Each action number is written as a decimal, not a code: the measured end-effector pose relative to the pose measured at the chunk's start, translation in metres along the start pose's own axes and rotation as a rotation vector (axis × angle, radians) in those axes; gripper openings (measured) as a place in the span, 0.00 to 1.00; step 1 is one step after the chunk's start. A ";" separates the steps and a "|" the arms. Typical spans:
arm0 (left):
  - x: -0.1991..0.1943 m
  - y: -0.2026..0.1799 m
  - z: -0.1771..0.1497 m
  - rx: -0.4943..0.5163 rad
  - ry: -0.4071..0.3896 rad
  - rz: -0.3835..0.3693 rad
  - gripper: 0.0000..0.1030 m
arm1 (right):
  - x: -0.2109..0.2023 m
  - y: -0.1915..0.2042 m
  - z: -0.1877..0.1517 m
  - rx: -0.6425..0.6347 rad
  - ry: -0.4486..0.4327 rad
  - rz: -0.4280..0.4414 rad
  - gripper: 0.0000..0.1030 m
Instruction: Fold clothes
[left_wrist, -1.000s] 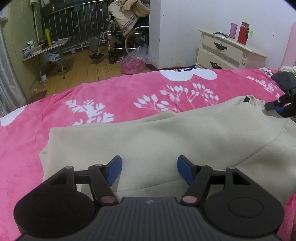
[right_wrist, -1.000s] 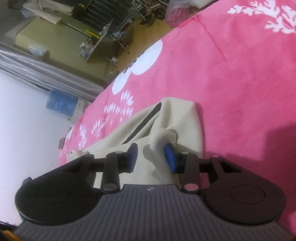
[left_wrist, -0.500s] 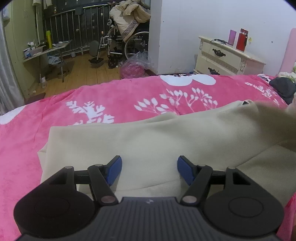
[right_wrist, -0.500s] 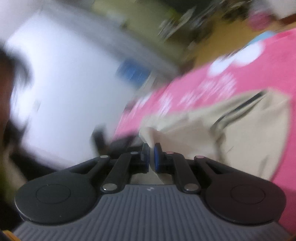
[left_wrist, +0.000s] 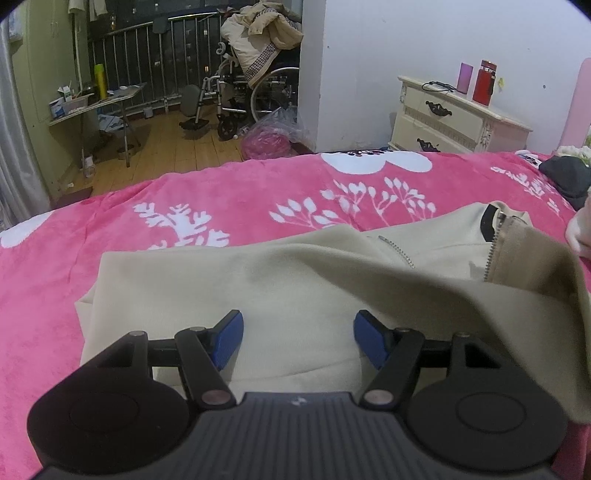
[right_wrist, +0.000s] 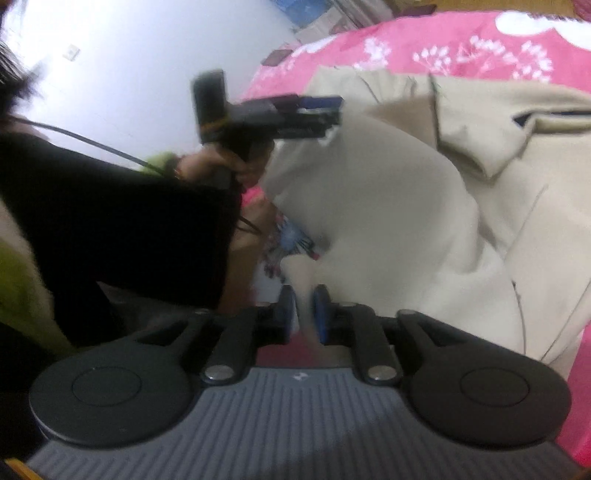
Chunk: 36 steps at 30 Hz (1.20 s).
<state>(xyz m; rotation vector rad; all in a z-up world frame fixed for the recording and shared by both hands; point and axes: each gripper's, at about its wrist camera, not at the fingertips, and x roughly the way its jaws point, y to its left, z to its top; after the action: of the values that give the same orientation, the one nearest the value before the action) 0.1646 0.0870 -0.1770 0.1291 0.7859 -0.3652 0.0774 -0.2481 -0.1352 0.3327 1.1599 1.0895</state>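
Pink floral bedspread (left_wrist: 258, 199), beige zip jacket (left_wrist: 295, 288) spread on it; left gripper (left_wrist: 298, 339) wide over it; right gripper (right_wrist: 303, 310) pinching a lifted jacket flap

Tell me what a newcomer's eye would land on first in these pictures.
The bright pink blanket with white flowers fills the middle of the left wrist view, and a cream zip-up jacket lies spread across it. The left gripper hangs open over the jacket's near edge, while the right gripper is shut on a fold of the jacket. Behind the bed, a wheelchair heaped with clothes stands by the white wall.
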 end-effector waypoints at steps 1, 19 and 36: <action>0.000 0.000 0.000 0.000 -0.001 0.000 0.67 | -0.007 0.000 0.003 0.004 -0.016 0.018 0.28; 0.000 -0.001 0.001 0.006 -0.001 0.004 0.67 | 0.029 -0.101 0.101 0.265 -0.169 0.074 0.18; -0.004 -0.002 0.005 0.011 0.001 -0.003 0.67 | -0.044 -0.028 0.073 0.107 -0.451 -0.085 0.40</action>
<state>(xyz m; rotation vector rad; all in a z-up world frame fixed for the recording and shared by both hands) 0.1647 0.0845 -0.1707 0.1390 0.7853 -0.3722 0.1551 -0.2757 -0.0993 0.5754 0.8208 0.8236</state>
